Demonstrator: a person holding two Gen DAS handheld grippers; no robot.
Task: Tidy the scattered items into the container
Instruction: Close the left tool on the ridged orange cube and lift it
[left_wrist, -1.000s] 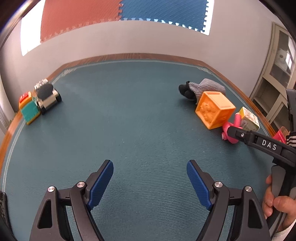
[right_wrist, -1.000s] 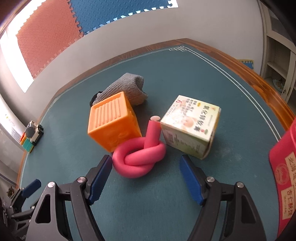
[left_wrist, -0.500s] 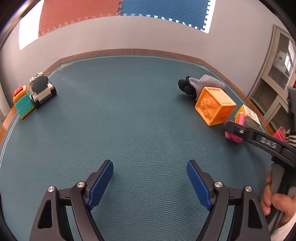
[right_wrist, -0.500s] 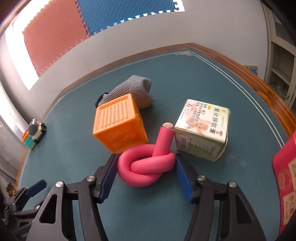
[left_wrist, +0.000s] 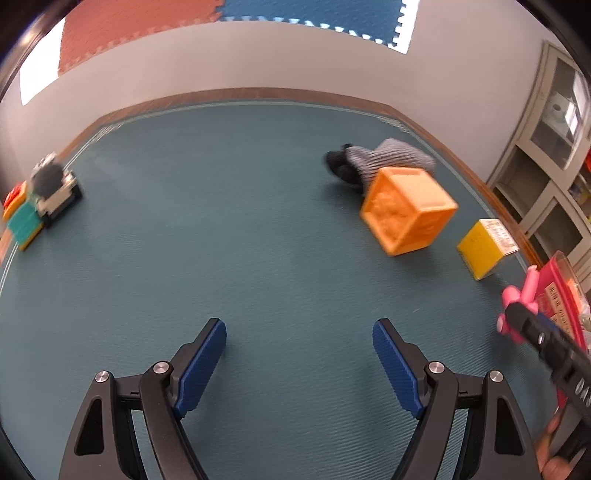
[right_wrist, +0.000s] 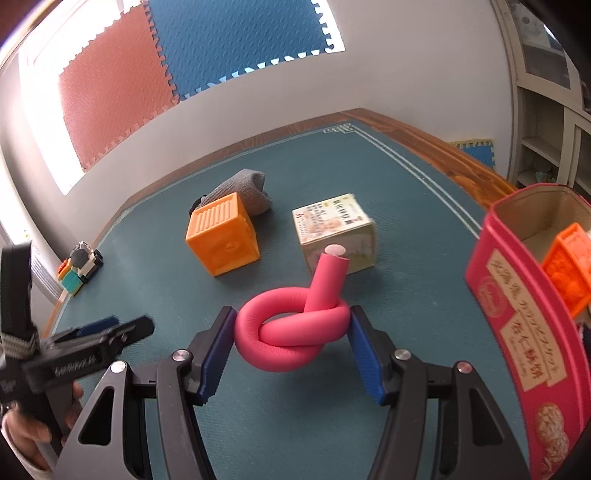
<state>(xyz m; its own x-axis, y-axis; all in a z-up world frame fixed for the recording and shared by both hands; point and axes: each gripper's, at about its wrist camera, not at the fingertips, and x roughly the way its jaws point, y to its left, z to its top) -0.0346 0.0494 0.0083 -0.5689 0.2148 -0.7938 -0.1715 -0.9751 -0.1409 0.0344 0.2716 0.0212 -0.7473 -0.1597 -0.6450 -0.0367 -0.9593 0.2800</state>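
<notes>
**Knot in the grip, tin still to reach**

The pink foam knot (right_wrist: 291, 328) sits clamped between the blue pads (right_wrist: 364, 358) of the right gripper (right_wrist: 291, 343), apparently clear of the teal surface (right_wrist: 155, 266). The hold is on soft, rounded foam; it could squash and roll out, mostly if the gripper tilts. Its upright tail points at 12 o'clock and may catch the rim of the red tin (right_wrist: 517, 332) at 3 o'clock, which already holds an orange block (right_wrist: 569, 273). A snag might tip the tin or leave the knot perched on that block. The orange cube (right_wrist: 221, 240) at 11 o'clock and the printed box (right_wrist: 336, 229) at 12 o'clock stand well apart. The left gripper (left_wrist: 299, 362) hangs wide open and empty.
</notes>
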